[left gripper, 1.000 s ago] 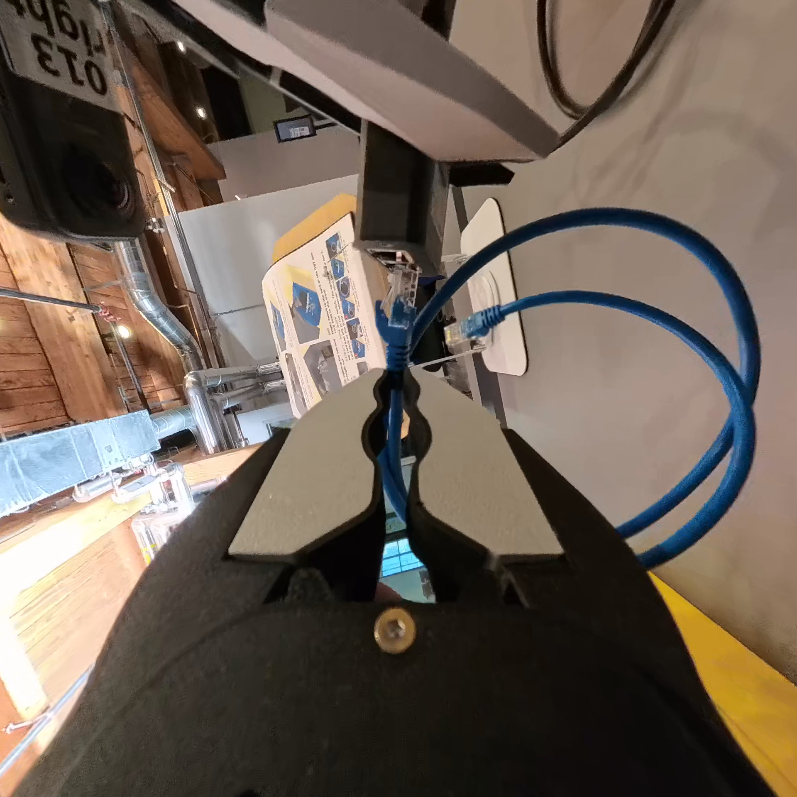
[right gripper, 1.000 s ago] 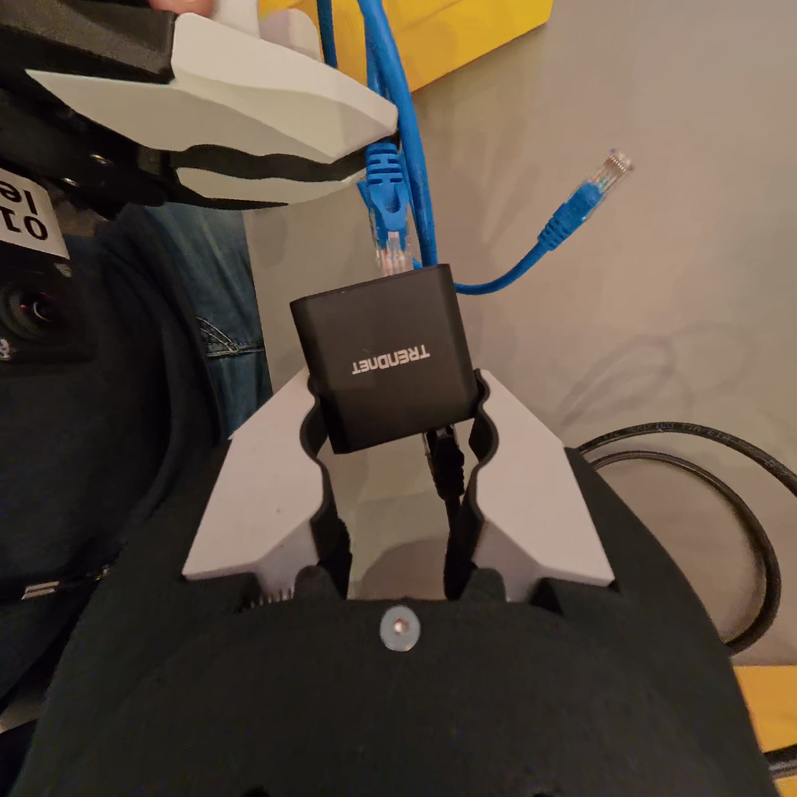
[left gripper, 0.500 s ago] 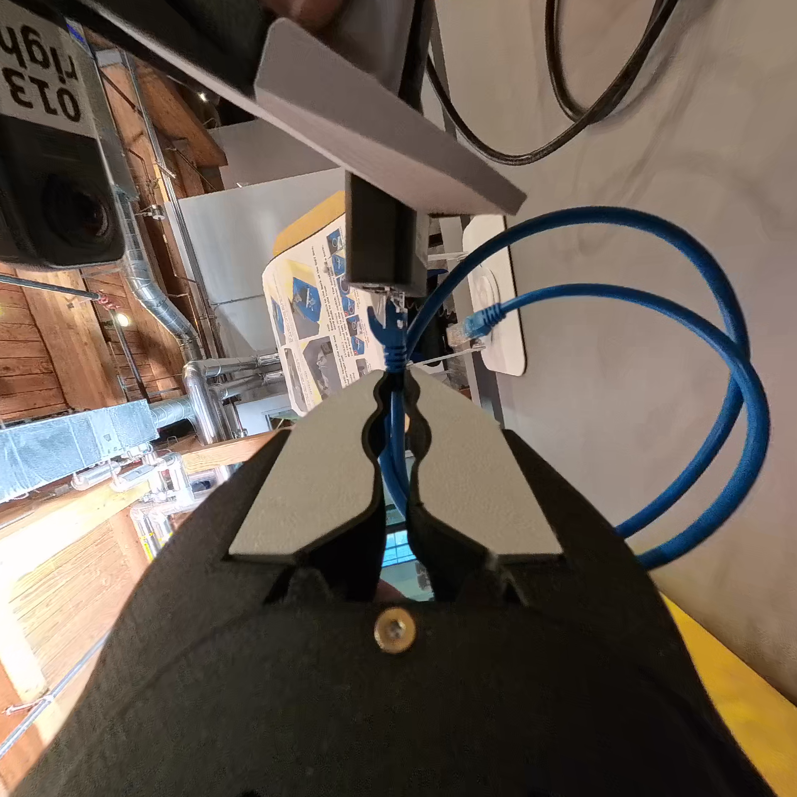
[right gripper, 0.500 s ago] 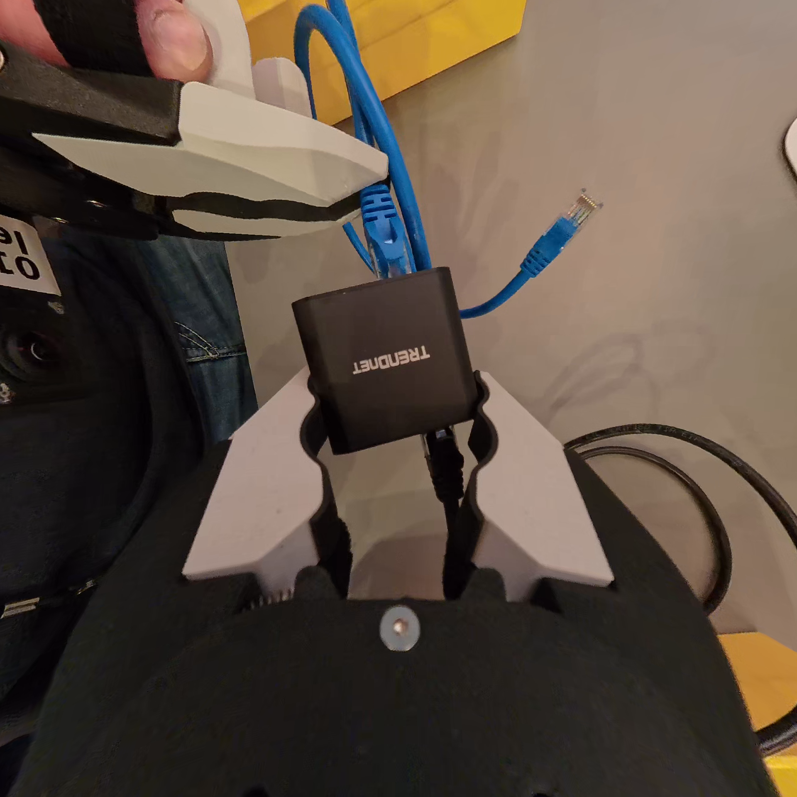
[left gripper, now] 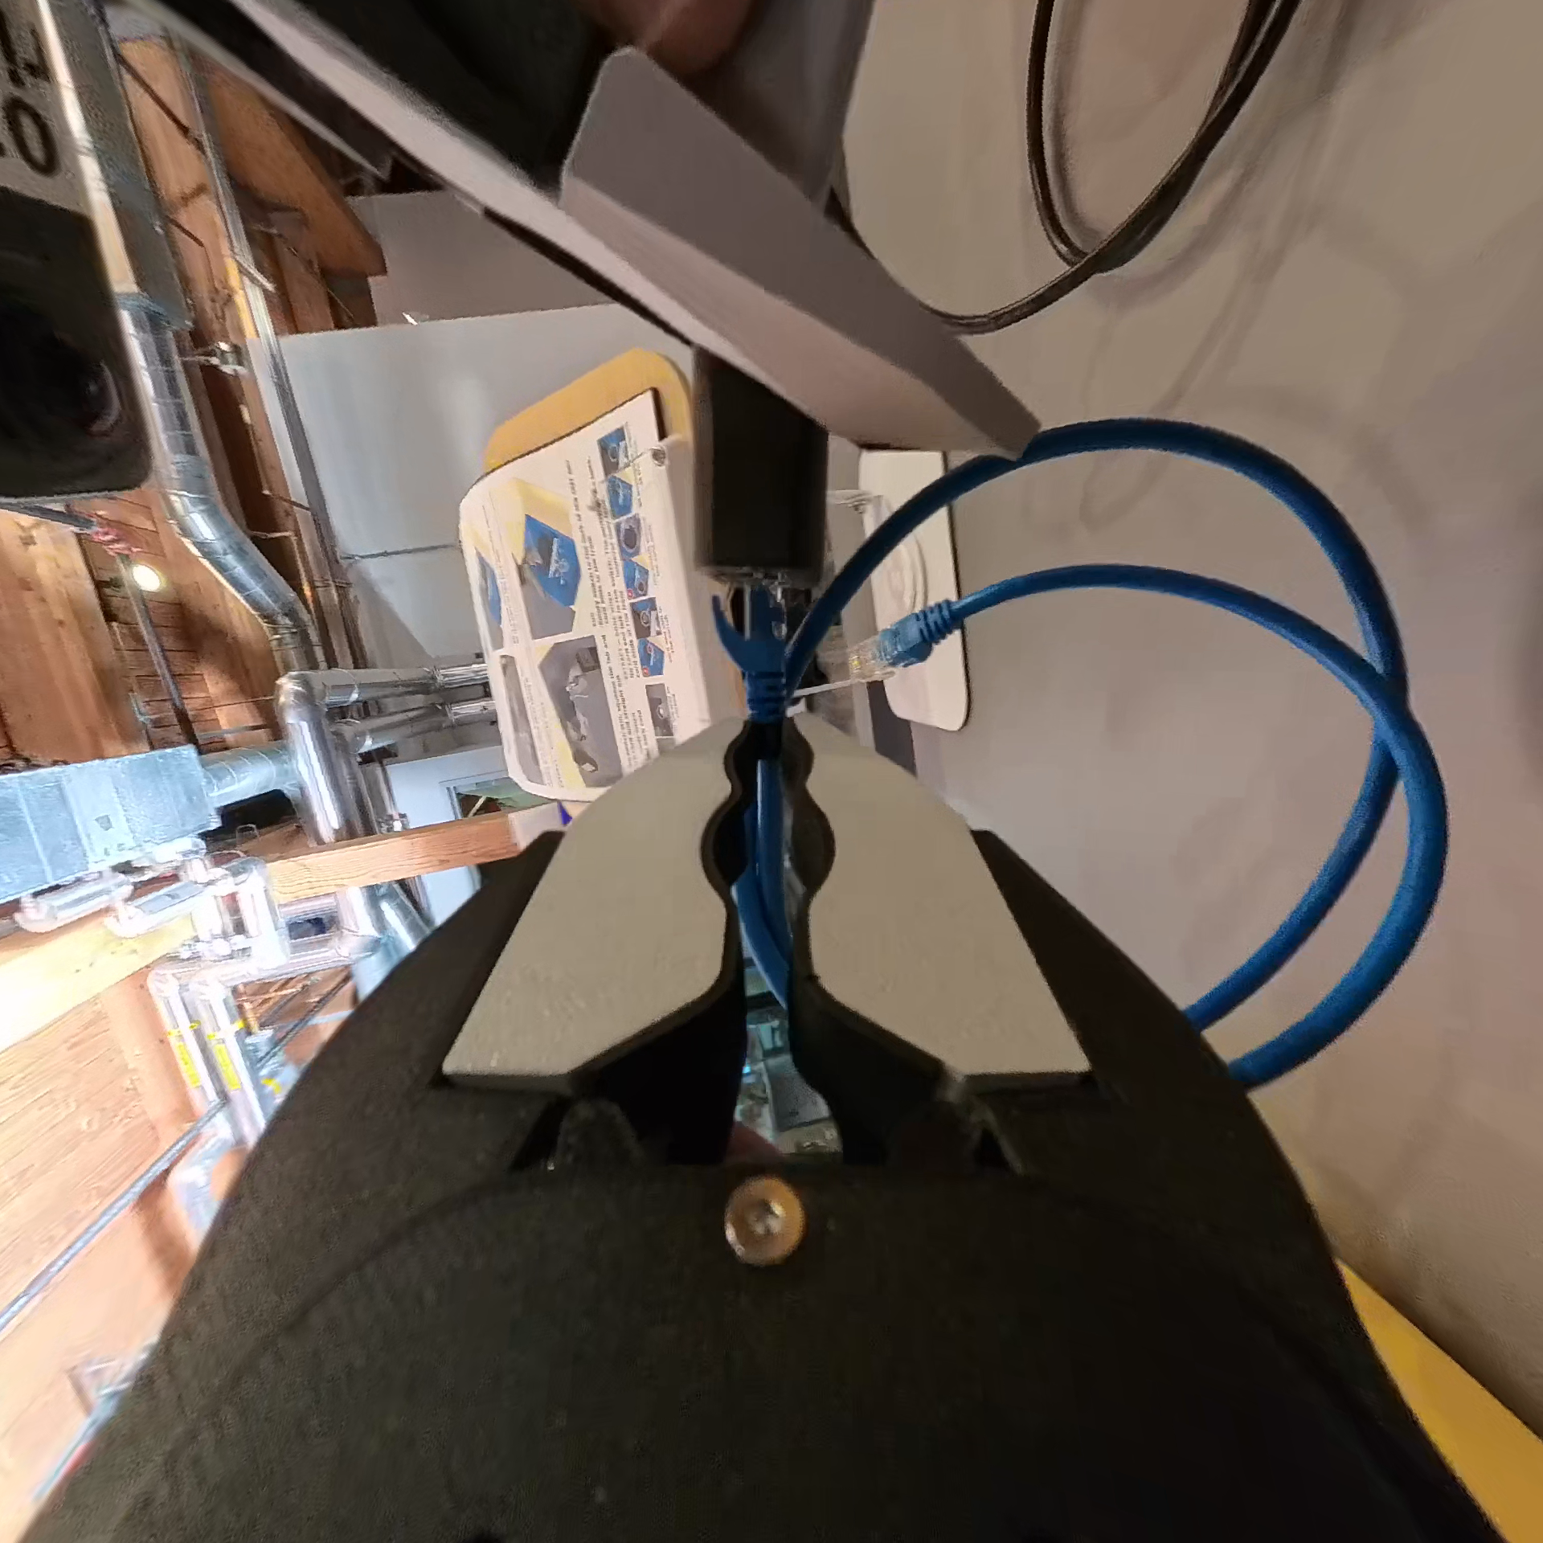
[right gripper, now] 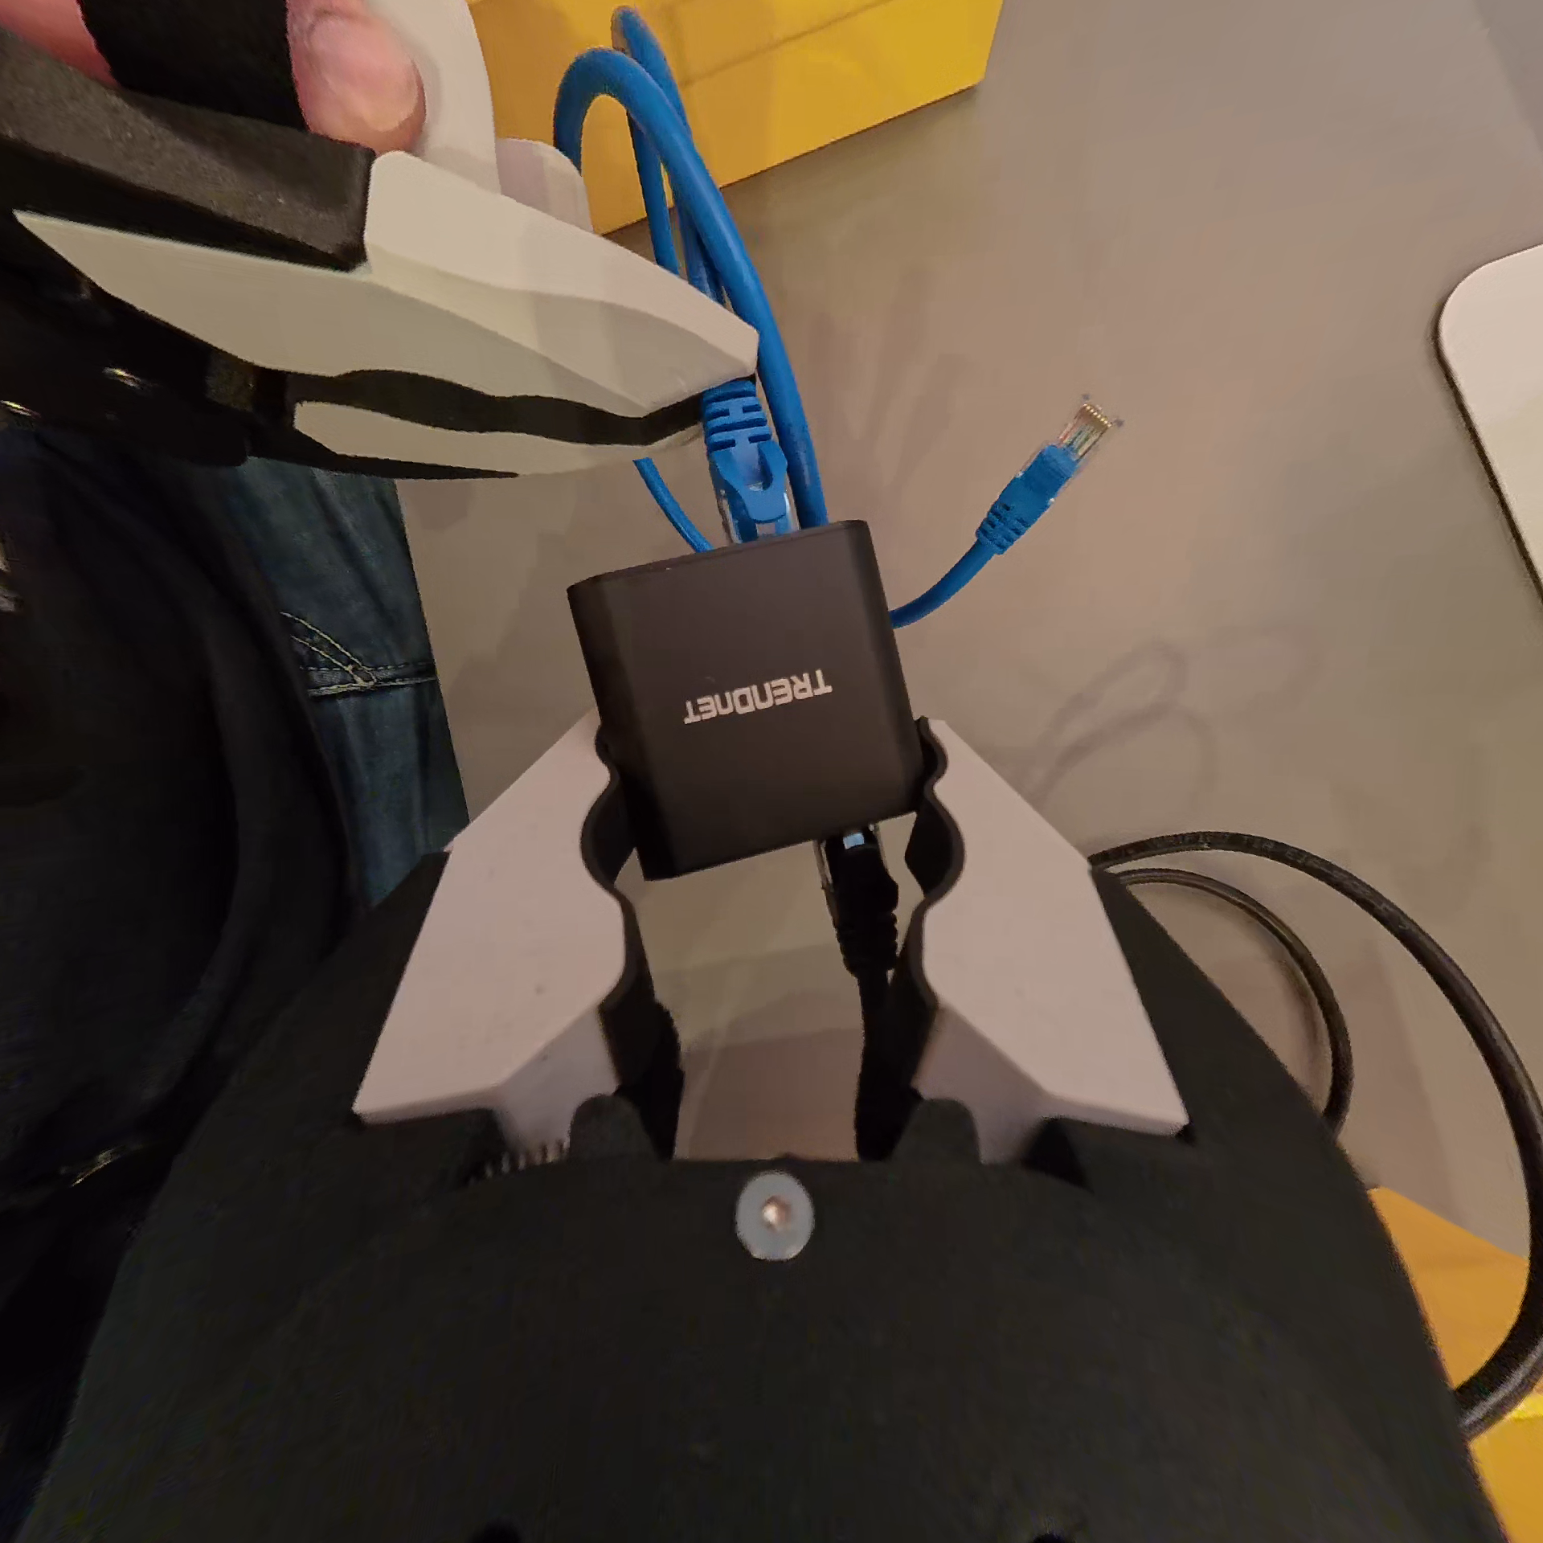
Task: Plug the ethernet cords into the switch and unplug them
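My right gripper (right gripper: pixel 764 743) is shut on the small black switch (right gripper: pixel 751 693) and holds it above the grey table. A black cord (right gripper: pixel 860 902) is plugged into its near side. My left gripper (left gripper: pixel 766 743) is shut on a blue ethernet cord (left gripper: pixel 766 843) just behind its plug (left gripper: pixel 758 634), whose tip sits in the switch's (left gripper: pixel 756 493) far face. In the right wrist view the left gripper (right gripper: pixel 693 401) holds that plug (right gripper: pixel 747 476) at the switch's far edge. The cord's other plug (right gripper: pixel 1052 467) hangs free, also in the left wrist view (left gripper: pixel 893 651).
A yellow block (right gripper: pixel 751 83) lies behind on the grey table (right gripper: pixel 1169 250). A black cable loop (right gripper: pixel 1336 960) lies to the right. A white pad (right gripper: pixel 1503 392) sits at the right edge. A person's jeans (right gripper: pixel 359 668) show at left. About 7 cm separates my left fingertips from my right.
The blue plug and the switch have come together: the plug's clear tip, a little short of the switch before, is now in its far face. The left gripper's hold is unchanged.
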Motion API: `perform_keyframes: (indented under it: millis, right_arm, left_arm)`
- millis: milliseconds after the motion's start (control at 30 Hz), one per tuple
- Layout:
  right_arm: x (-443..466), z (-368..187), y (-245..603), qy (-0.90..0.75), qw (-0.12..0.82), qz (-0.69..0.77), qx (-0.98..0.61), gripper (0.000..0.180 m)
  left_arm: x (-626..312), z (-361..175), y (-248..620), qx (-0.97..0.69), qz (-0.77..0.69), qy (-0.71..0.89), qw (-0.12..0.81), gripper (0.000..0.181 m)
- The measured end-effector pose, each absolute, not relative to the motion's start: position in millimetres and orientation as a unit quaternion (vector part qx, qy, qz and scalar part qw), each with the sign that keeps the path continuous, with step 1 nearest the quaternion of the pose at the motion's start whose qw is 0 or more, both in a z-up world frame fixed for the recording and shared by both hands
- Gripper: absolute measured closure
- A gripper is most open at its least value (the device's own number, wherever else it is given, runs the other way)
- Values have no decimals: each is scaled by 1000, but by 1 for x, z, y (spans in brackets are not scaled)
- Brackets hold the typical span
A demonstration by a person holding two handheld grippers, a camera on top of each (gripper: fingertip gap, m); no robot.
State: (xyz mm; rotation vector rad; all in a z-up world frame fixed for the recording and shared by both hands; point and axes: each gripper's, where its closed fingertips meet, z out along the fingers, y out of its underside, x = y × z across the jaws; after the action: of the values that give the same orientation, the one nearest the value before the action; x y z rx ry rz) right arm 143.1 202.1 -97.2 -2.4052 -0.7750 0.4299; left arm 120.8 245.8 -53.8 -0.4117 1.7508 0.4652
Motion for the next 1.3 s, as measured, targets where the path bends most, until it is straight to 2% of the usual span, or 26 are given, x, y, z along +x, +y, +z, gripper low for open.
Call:
perform_keyframes:
  millis: [67,233,267,333,467,533,600,767,967,1267,1300]
  right_arm:
    - [139,-95,204,-288,300,164,-895,114]
    - [138,-92,206,-279,324,169,-888,114]
    - [138,-92,205,-276,329,177,-886,114]
    - [140,-90,203,-271,336,182,-883,114]
    - [145,-92,198,-268,343,169,-884,114]
    - [147,-95,197,-268,341,160,-887,114]
    - [144,-96,196,-266,345,167,-884,114]
    - [141,-99,193,-264,349,174,-882,114]
    - [138,-100,190,-266,351,178,-880,114]
    - [135,-102,189,-267,360,190,-874,114]
    - [135,-101,189,-267,361,191,-873,114]
  left_arm:
    - [116,-48,247,-184,178,756,602,175]
    - [75,-6,290,-315,135,714,611,125]
    - [61,4,302,-346,128,698,613,122]
    - [25,24,327,-383,143,664,626,134]
    - [-53,43,370,-480,156,603,617,126]
    - [-86,45,382,-508,166,584,612,136]
    - [-111,27,389,-553,152,588,570,147]
    - [-167,-68,402,-697,151,577,398,152]
    - [-199,-178,415,-815,104,521,229,144]
    - [-225,-222,439,-854,155,480,126,156]
    - [-225,-226,436,-855,150,484,110,168]
